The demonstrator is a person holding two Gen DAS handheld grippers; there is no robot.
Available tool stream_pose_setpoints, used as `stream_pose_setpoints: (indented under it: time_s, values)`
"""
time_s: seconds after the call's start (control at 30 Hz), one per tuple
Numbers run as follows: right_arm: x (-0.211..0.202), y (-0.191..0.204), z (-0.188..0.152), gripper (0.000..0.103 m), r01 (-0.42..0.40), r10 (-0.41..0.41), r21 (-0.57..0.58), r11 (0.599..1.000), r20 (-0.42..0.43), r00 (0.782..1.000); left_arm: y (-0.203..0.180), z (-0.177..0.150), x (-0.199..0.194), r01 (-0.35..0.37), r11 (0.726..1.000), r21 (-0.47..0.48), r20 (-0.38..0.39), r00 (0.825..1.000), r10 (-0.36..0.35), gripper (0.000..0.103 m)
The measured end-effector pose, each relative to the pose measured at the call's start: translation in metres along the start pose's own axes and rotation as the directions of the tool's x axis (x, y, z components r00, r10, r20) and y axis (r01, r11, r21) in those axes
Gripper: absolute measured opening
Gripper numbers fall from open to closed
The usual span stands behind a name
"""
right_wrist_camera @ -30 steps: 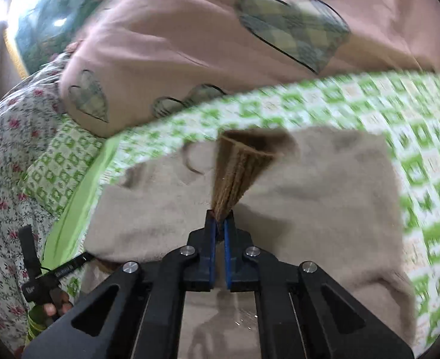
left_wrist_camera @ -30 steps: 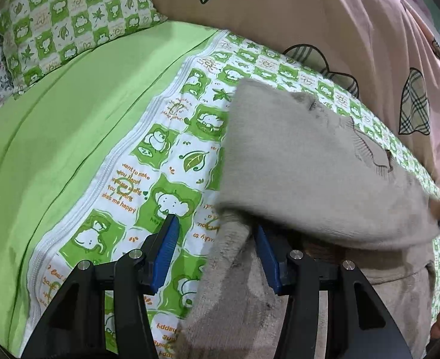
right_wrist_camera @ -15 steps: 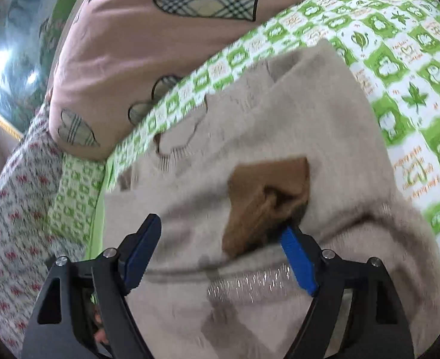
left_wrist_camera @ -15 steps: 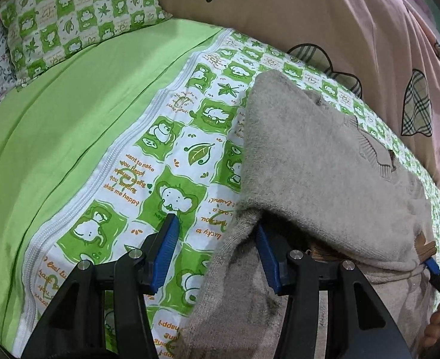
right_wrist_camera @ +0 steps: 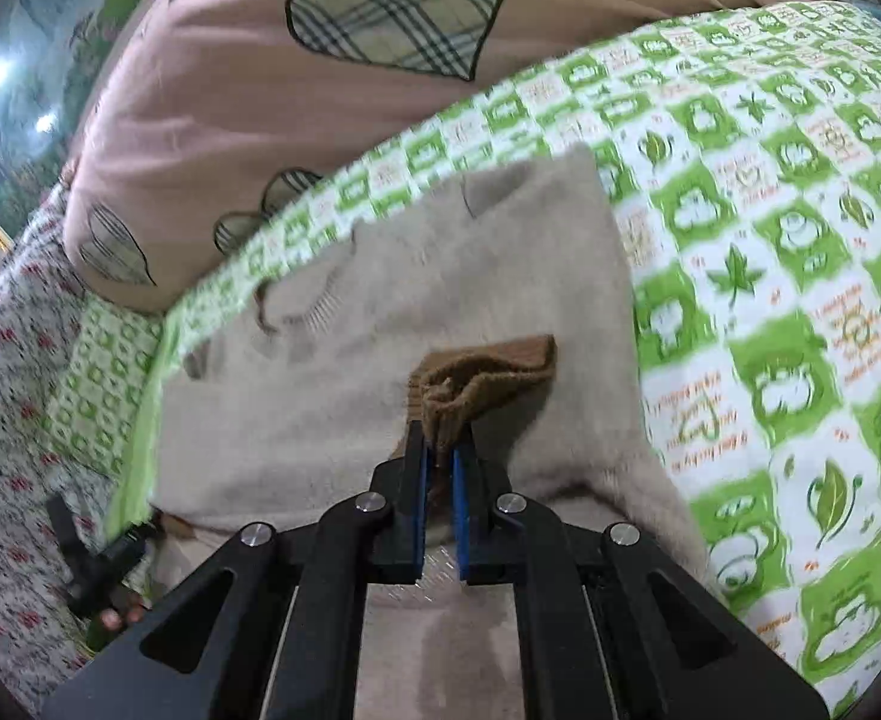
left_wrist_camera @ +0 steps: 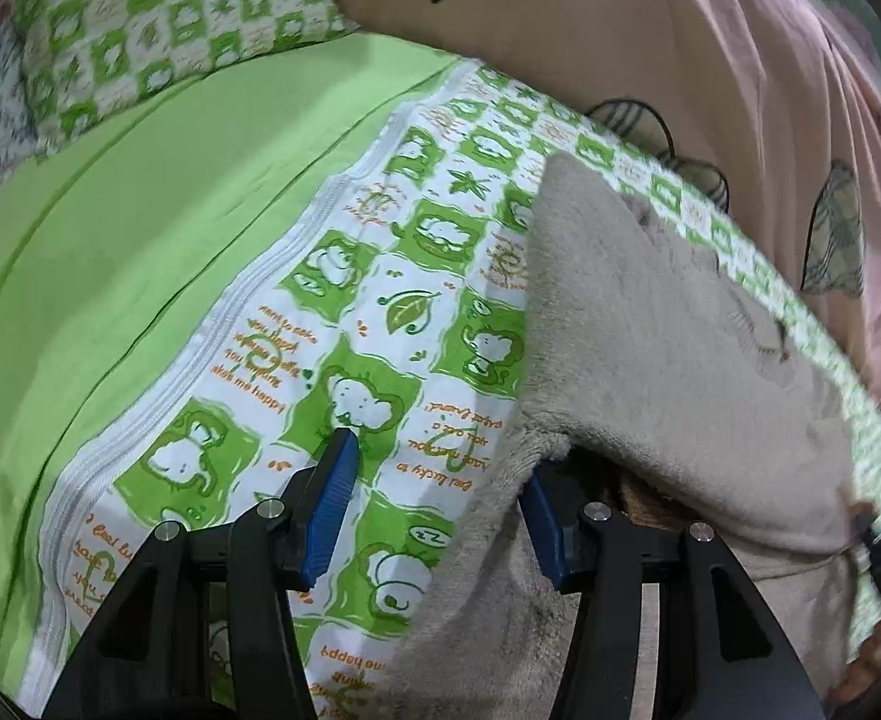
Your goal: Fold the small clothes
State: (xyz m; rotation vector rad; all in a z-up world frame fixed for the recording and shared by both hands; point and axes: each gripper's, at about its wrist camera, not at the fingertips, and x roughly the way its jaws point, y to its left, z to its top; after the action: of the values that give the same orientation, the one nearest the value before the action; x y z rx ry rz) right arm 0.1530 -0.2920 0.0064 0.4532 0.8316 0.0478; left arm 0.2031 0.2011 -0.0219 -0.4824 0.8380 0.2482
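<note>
A beige knit sweater (right_wrist_camera: 440,276) lies folded on the green patterned bedsheet (right_wrist_camera: 788,276). Its brown ribbed cuff (right_wrist_camera: 488,372) rests on top of the body. My right gripper (right_wrist_camera: 438,450) is shut on the end of this brown cuff. In the left wrist view the sweater (left_wrist_camera: 650,324) fills the right side, its folded edge draped over the right finger. My left gripper (left_wrist_camera: 440,480) is open, its left finger (left_wrist_camera: 335,480) over the bare sheet (left_wrist_camera: 380,312), and holds nothing.
A pink duvet with plaid hearts (right_wrist_camera: 320,60) is heaped behind the sweater. A green checked pillow (left_wrist_camera: 158,30) and plain green sheet (left_wrist_camera: 110,252) lie to the left. A floral cloth (right_wrist_camera: 2,420) borders the bed's left side.
My right gripper was shut on the cuff held up, opened half a second ago with the cuff lying down, and is now shut on it again. The left gripper stayed open.
</note>
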Motion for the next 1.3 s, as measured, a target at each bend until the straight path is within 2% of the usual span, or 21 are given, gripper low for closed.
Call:
stream_pose_setpoints:
  time_s: [0.1,0.17,0.2,0.23,0.27,0.3,0.33,0.4,0.5,0.57,0.6,0.63,0.67,0.7,0.77,0.83,0.97,1.07,1.13,1.2,1.3]
  values:
    - [0.003,0.001,-0.006,0.008,0.001,-0.001,-0.023,1.0,-0.011,1.0,0.011,0.0,-0.004,0.055,0.998,-0.037,-0.032,0.998,-0.056,0.053]
    - [0.004,0.001,-0.008,0.008,0.015,-0.015,-0.045,0.999,-0.021,1.0,0.008,-0.001,-0.01,0.103,0.995,0.013,-0.081,0.992,-0.102,0.051]
    - [0.005,0.002,-0.009,0.008,0.014,-0.016,-0.054,0.998,-0.029,0.999,0.008,-0.001,-0.013,0.145,0.989,0.021,-0.094,0.985,-0.143,0.051]
    - [0.006,0.001,-0.009,0.008,0.012,-0.014,-0.058,0.998,-0.034,0.999,0.008,0.003,-0.017,0.221,0.975,0.015,-0.113,0.969,-0.218,0.056]
    - [0.007,0.001,-0.009,0.01,0.013,-0.015,-0.064,0.998,-0.039,0.999,0.008,0.006,-0.017,0.243,0.97,0.01,-0.121,0.963,-0.24,0.06]
    - [0.008,0.001,-0.009,0.01,0.012,-0.016,-0.068,0.998,-0.045,0.999,0.005,0.013,-0.014,0.248,0.969,0.009,-0.131,0.961,-0.245,0.071]
    - [0.009,0.0,-0.008,0.01,0.011,-0.014,-0.065,0.998,-0.055,0.998,0.001,0.024,-0.006,0.231,0.973,0.013,-0.138,0.964,-0.227,0.074]
    - [0.01,-0.003,-0.008,0.012,0.009,-0.012,-0.051,0.999,-0.064,0.998,-0.006,0.037,0.012,0.212,0.977,0.017,-0.14,0.968,-0.207,0.075]
    - [0.008,-0.007,-0.007,0.018,0.0,-0.001,-0.017,1.0,-0.054,0.999,-0.016,0.055,0.055,0.234,0.972,-0.01,-0.201,0.952,-0.231,0.075]
    - [0.009,-0.01,-0.007,0.021,-0.008,0.009,0.011,1.0,-0.056,0.998,-0.024,0.065,0.068,0.243,0.97,0.011,-0.179,0.955,-0.238,0.076]
    - [0.01,-0.01,-0.007,0.021,-0.012,0.013,0.02,1.0,-0.054,0.998,-0.028,0.068,0.07,0.256,0.966,0.028,-0.169,0.954,-0.247,0.065]
    - [0.012,-0.01,-0.006,0.021,-0.019,0.02,0.022,1.0,-0.05,0.999,-0.033,0.07,0.072,0.278,0.959,0.05,-0.167,0.949,-0.267,0.019]
    - [0.014,-0.008,-0.005,0.019,-0.021,0.022,0.011,1.0,-0.055,0.998,-0.037,0.07,0.074,0.29,0.955,0.063,-0.173,0.945,-0.276,0.009]
    - [0.014,-0.003,-0.005,0.008,-0.017,0.017,-0.011,1.0,-0.052,0.998,-0.041,0.07,0.072,0.281,0.957,0.077,-0.157,0.951,-0.267,0.009]
    - [-0.003,0.012,-0.001,0.008,-0.051,0.054,-0.08,0.995,0.04,0.998,-0.051,0.065,0.053,0.253,0.954,0.163,-0.058,0.967,-0.246,0.009]
    - [-0.02,0.024,0.001,0.008,-0.037,0.053,-0.144,0.989,0.114,0.992,-0.055,0.058,0.044,0.229,0.952,0.202,-0.012,0.973,-0.231,0.008]
    - [-0.001,0.014,-0.003,0.008,0.059,-0.055,-0.14,0.988,0.034,0.998,-0.053,0.054,0.064,0.166,0.967,0.194,-0.035,0.986,-0.162,0.009]
    - [0.014,0.0,-0.009,0.008,0.09,-0.094,-0.095,0.991,-0.038,0.995,-0.055,0.052,0.067,0.113,0.971,0.213,-0.028,0.994,-0.11,0.012]
    - [0.01,-0.004,-0.01,0.009,0.114,-0.116,-0.075,0.991,-0.026,0.993,-0.056,0.052,0.067,0.088,0.972,0.217,-0.031,0.996,-0.083,0.019]
    - [0.002,-0.007,-0.01,0.015,0.12,-0.121,-0.046,0.992,-0.021,0.992,-0.055,0.051,0.062,0.074,0.973,0.219,-0.031,0.997,-0.069,0.024]
    - [-0.021,-0.009,-0.014,0.02,0.131,-0.131,-0.02,0.991,-0.009,0.991,-0.048,0.038,0.031,0.075,0.973,0.217,-0.035,0.997,-0.069,0.027]
